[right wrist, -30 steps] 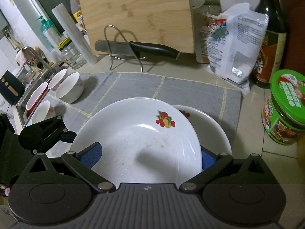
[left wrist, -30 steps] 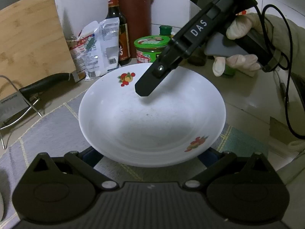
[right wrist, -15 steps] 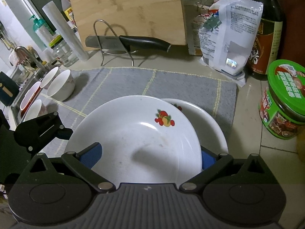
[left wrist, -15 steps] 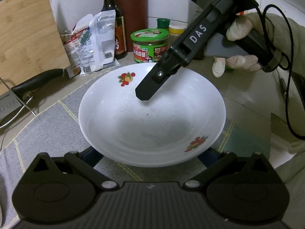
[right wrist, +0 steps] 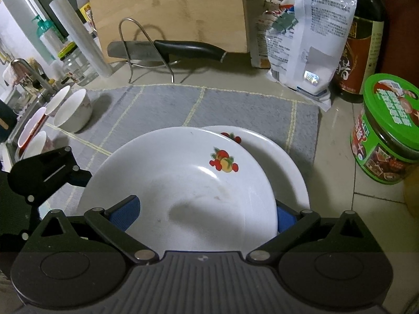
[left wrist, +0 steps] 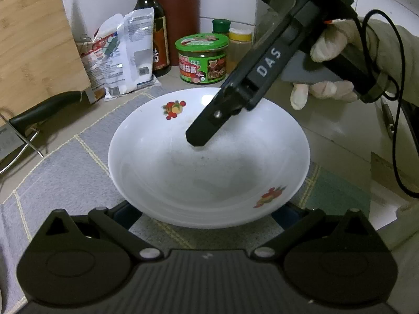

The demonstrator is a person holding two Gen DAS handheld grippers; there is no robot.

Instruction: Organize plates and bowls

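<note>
A white deep plate with fruit prints [left wrist: 209, 167] is held between both grippers, above the grey mat [left wrist: 65, 172]. My left gripper [left wrist: 207, 209] grips its near rim, the fingers hidden under it. My right gripper [right wrist: 207, 217] is shut on the opposite rim, one blue pad [right wrist: 123, 213] inside the plate [right wrist: 183, 191]; its finger [left wrist: 207, 128] shows over the plate in the left wrist view. A second fruit-print plate [right wrist: 282, 162] lies on the mat just beneath and to the right. Several small white bowls [right wrist: 73, 110] stand at the mat's left edge.
A knife [right wrist: 183, 49] rests on a wire stand in front of a bamboo cutting board [right wrist: 167, 7]. A white packet [right wrist: 306, 39], a dark sauce bottle [right wrist: 364, 36] and a green-lidded jar [right wrist: 387, 133] stand right of the mat. A sink [right wrist: 15, 96] lies far left.
Both grippers have carried the plate toward the back right: the jar, packet and bottle loom larger and the lower plate shows more beneath it.
</note>
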